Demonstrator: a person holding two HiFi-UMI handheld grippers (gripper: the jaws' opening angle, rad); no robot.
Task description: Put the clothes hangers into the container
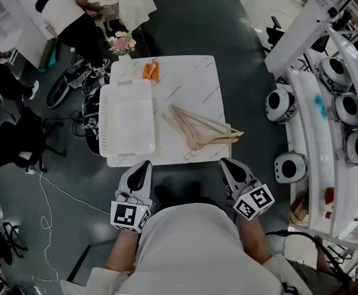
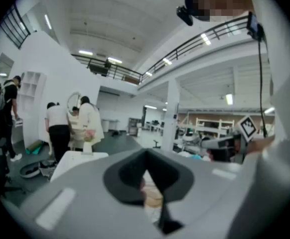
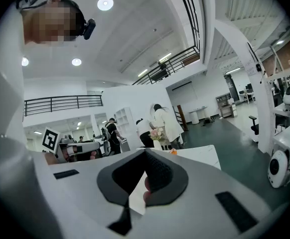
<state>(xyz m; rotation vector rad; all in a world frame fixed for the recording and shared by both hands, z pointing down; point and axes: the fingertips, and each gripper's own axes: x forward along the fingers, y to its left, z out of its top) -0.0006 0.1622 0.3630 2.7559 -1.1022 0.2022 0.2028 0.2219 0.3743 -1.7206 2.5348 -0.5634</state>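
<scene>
Nearest to me, at the front edge of the tabletop (image 1: 194,82): my left claw (image 1: 145,164), jaws pressed together to a point with nothing between them, its marker cube toward the person's body. Beside it on the other side of the torso is my right claw (image 1: 224,162), jaws likewise closed tip to tip and empty. Both claws point toward the tabletop and hang just short of its near edge, touching nothing that I can see. Next item, on the right half of the white marbled tabletop: a loose pile of pale wooden clothes hangers (image 1: 200,131), overlapping one another, with their metal hooks toward the near edge and their arms fanning out to the right. They lie nearer my right claw than my left. Next item, on the left half: a white slatted plastic container (image 1: 105,118), rectangular and open-topped, with its long side running away from me and its left wall at or slightly past the table's left edge. The hangers lie outside it, just to its right with a strip of bare top between. Farther on, near the far edge: two small orange objects (image 1: 151,70) side by side, which I cannot identify. At the far left corner is a posy of pink flowers in a white vase (image 1: 122,43). Beyond the table, on the dark floor, a person in a white top (image 1: 62,11) bends over. Along the right stands a white rack of round white units (image 1: 280,103).
</scene>
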